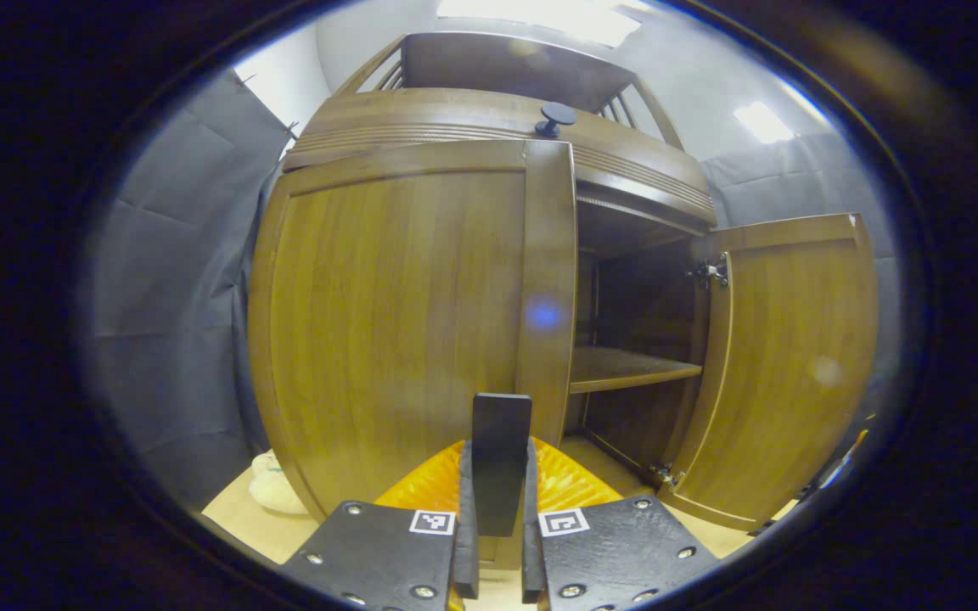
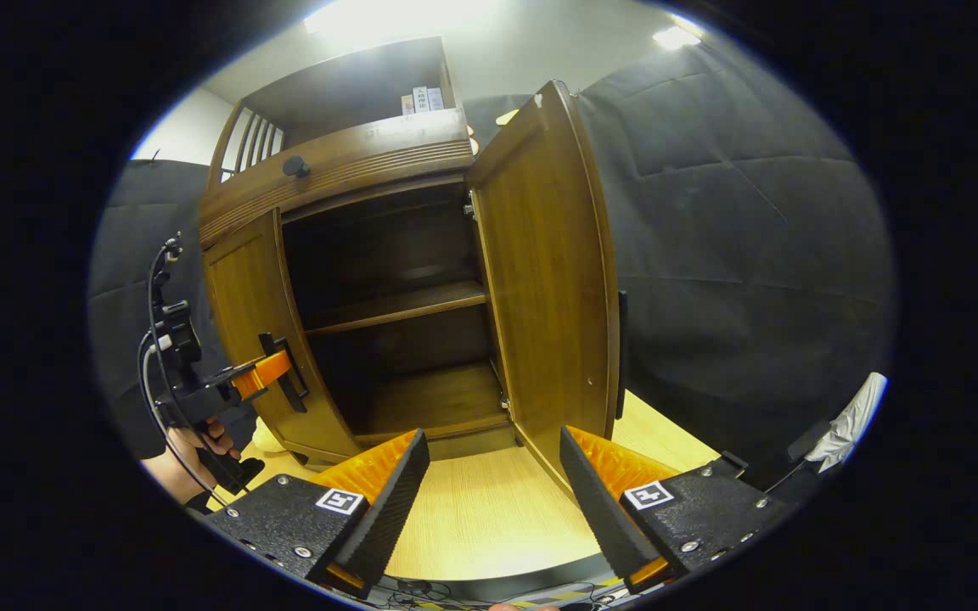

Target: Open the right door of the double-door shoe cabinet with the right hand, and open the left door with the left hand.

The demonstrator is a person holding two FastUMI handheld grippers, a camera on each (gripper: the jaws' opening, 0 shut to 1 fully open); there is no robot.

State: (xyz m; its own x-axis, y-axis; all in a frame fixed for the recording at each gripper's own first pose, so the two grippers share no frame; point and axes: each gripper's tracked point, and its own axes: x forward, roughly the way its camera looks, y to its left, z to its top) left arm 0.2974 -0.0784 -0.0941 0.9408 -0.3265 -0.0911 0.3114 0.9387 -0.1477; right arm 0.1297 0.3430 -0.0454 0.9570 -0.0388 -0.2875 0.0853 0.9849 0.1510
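Wood cabinet (image 1: 489, 119) is seen straight ahead in the left gripper view: right door (image 1: 782, 365) swung wide at 3 o'clock, left door (image 1: 396, 331) closed at centre. Left tool (image 1: 496, 526) is clenched on the dark upright handle (image 1: 499, 458) at 6 o'clock, both fingers pressed on its sides, placed low so the door can be pulled outward. In the right gripper view that same tool is seen at 9 o'clock on the left door, with a hand (image 2: 192, 458) below it. Right tool (image 2: 493, 501) is released, jaws spread wide at 6 o'clock over the pale floor (image 2: 472, 518), just beside the open right door's (image 2: 553, 280) lower edge; judged finished with its half. Shelf (image 2: 404, 305) and interior are exposed.

Hard to make out: whether the left door is cracked open or fully shut; the pale object (image 1: 272, 488) at 7 o'clock, half hidden by the cabinet; small items on the top shelf; the white cloth at 4 o'clock, cut off.
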